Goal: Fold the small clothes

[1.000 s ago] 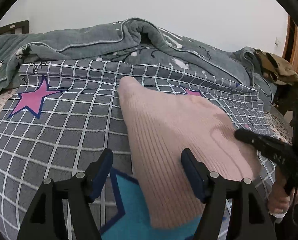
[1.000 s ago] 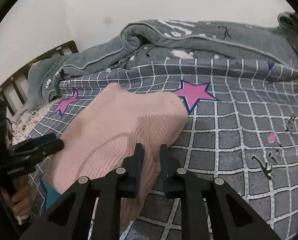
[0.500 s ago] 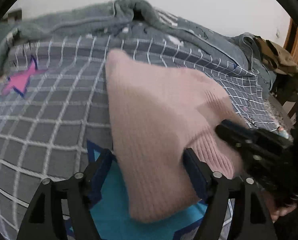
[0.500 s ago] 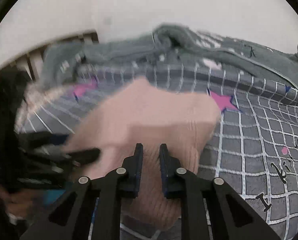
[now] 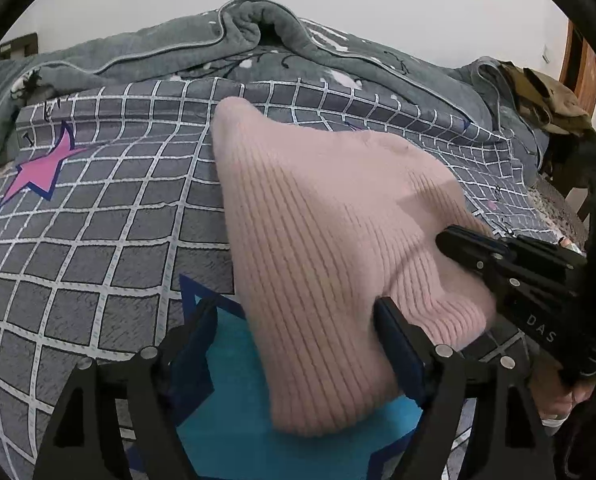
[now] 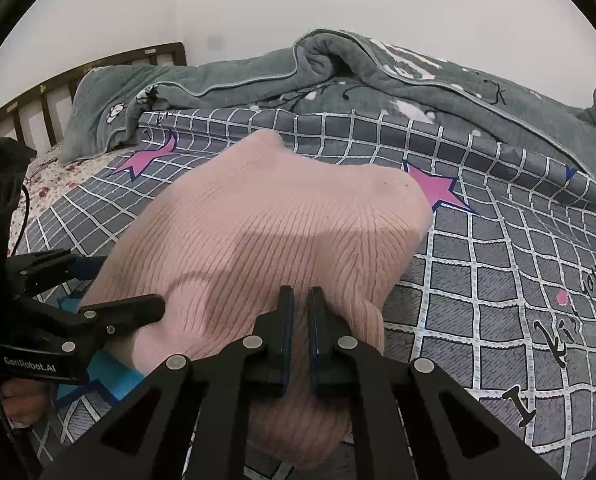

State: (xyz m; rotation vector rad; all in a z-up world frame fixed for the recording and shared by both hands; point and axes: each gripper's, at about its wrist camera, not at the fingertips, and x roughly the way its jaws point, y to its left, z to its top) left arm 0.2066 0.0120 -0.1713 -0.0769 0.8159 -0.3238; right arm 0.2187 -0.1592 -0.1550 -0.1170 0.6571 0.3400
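Note:
A pink ribbed knit garment (image 5: pixel 317 220) lies flat on the grey checked bedsheet (image 5: pixel 98 220); it also fills the middle of the right wrist view (image 6: pixel 278 220). My left gripper (image 5: pixel 294 336) straddles its near left edge. Its jaws are opening, with the knit between them but not pressed: one finger (image 5: pixel 194 340) stands over a blue star print. My right gripper (image 6: pixel 301 312) is shut on the garment's near right hem, which bunches below the pads. From the left wrist view the right gripper (image 5: pixel 449 240) bites the hem from the right. A hand holds each tool.
A rumpled grey fleece blanket (image 6: pixel 377 80) runs along the far side of the bed by the white wall. A dark wooden headboard (image 6: pixel 78 76) stands at the far left. Khaki clothing (image 5: pixel 545 100) is piled at the far right. Pink stars (image 6: pixel 437 188) mark the sheet.
Both grippers have come down closer to the garment's near edge. The right jaws have narrowed onto the hem. The left jaws have spread wider around the knit.

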